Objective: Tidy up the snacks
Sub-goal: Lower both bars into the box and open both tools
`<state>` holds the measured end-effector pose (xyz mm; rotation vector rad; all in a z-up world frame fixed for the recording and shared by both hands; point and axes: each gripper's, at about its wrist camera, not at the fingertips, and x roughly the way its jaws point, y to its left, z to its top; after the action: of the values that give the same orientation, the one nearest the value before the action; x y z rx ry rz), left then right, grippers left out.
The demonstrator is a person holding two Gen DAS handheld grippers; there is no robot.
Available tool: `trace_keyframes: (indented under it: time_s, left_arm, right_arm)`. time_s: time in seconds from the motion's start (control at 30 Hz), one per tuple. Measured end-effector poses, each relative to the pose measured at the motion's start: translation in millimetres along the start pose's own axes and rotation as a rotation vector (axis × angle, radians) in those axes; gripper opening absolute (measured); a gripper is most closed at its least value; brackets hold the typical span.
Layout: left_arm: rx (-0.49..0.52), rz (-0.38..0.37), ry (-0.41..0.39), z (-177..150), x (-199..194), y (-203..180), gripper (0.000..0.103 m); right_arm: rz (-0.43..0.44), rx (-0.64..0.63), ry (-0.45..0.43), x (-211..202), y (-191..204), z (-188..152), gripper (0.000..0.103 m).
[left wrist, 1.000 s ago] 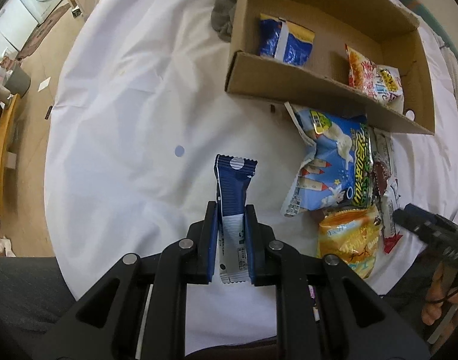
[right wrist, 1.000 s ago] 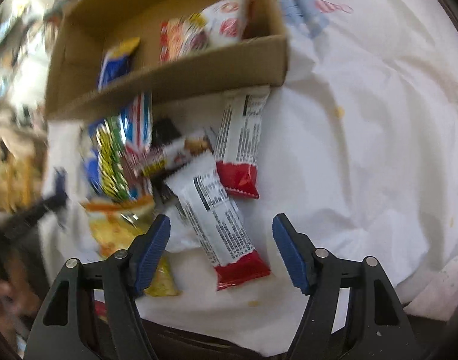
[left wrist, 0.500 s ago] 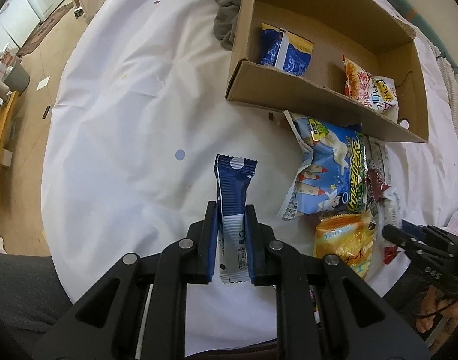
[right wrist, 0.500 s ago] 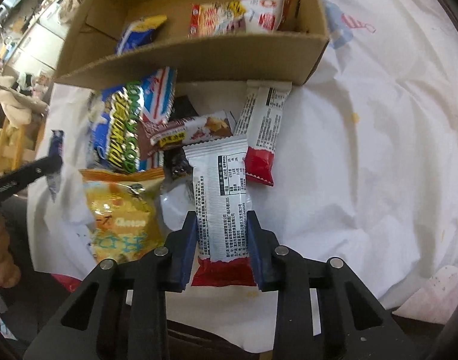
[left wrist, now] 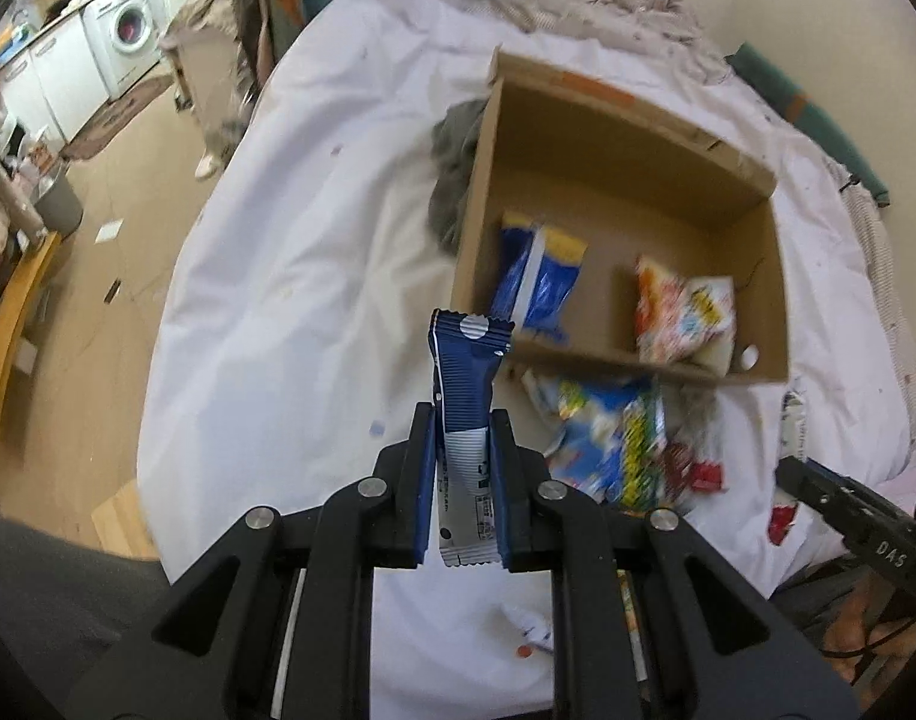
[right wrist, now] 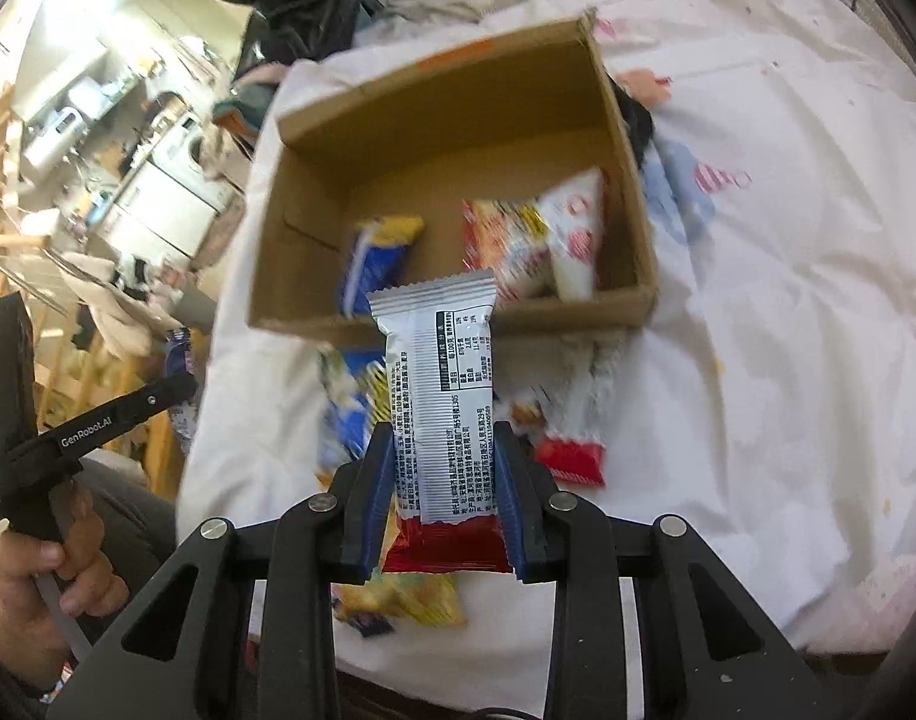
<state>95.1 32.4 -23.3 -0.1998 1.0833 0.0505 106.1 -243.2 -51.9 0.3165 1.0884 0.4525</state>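
Note:
My left gripper [left wrist: 462,444] is shut on a dark blue snack bar [left wrist: 465,378] and holds it above the white sheet, in front of the cardboard box [left wrist: 637,120]. My right gripper [right wrist: 444,468] is shut on a white and red snack bar [right wrist: 440,384], lifted over the snack pile. The box [right wrist: 458,84] holds a blue and yellow packet [left wrist: 538,279] and a red and white packet [left wrist: 679,312]. Loose snacks [left wrist: 613,444] lie in front of the box, among them a yellow packet [right wrist: 410,597]. The right gripper also shows in the left wrist view [left wrist: 847,510].
A grey cloth [left wrist: 452,180] lies against the box's left side. The bed's white sheet [left wrist: 290,276] drops off to a wooden floor at the left. A washing machine [left wrist: 128,36] stands far left. The left gripper's handle [right wrist: 68,426] shows in the right wrist view.
Both grippers have lifted with their bars and tilted toward the box. One second ago the right gripper was open over the white and red bar; it shut on it and raised it.

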Motion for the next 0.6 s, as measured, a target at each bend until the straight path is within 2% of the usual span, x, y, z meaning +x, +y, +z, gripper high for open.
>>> trace_keyframes:
  time_s: [0.2,0.37,0.6]
  left_arm:
    - [0.051,-0.02,-0.026,41,0,-19,0.013]
    - [0.108,-0.016,-0.051,70,10,-39,0.013]
    - [0.159,-0.023,-0.048,97,38,-66,0.013]
  right_arm:
    - [0.036,-0.019,-0.083,0,13,39,0.033]
    - [0.028,-0.025,-0.133,8,13,73,0.033]
    - [-0.008,0.0,-0.138,27,-7,109,0.033]
